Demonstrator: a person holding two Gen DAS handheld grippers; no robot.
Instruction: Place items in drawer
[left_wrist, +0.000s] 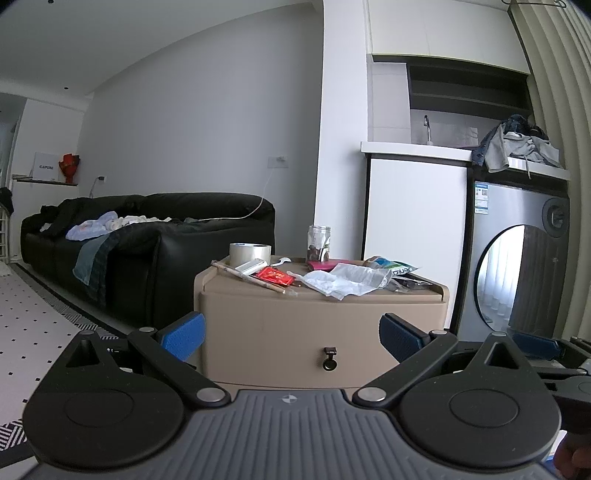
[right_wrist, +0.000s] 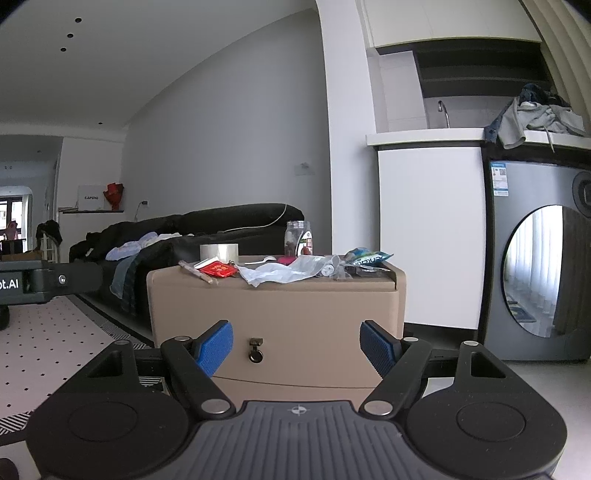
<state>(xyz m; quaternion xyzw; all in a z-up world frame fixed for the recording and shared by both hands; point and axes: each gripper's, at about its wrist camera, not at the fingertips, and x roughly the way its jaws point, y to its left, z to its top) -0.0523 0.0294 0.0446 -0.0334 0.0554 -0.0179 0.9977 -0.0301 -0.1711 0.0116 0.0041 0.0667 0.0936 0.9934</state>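
Drawer (right_wrist: 273, 332) shut, straight ahead of right tool (right_wrist: 296, 341), apart; front faces tools. Left tool (left_wrist: 291, 334) likewise. Both spread wide, holding nothing.

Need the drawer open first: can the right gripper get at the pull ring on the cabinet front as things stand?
Probably yes. The right gripper is open and empty, facing the drawer front, and the pull ring hangs in plain view with nothing in front of it.

Both tongs (left_wrist: 291, 334) (right_wrist: 296, 345): blue ribbed pads, black linkages, grey ribbed body.
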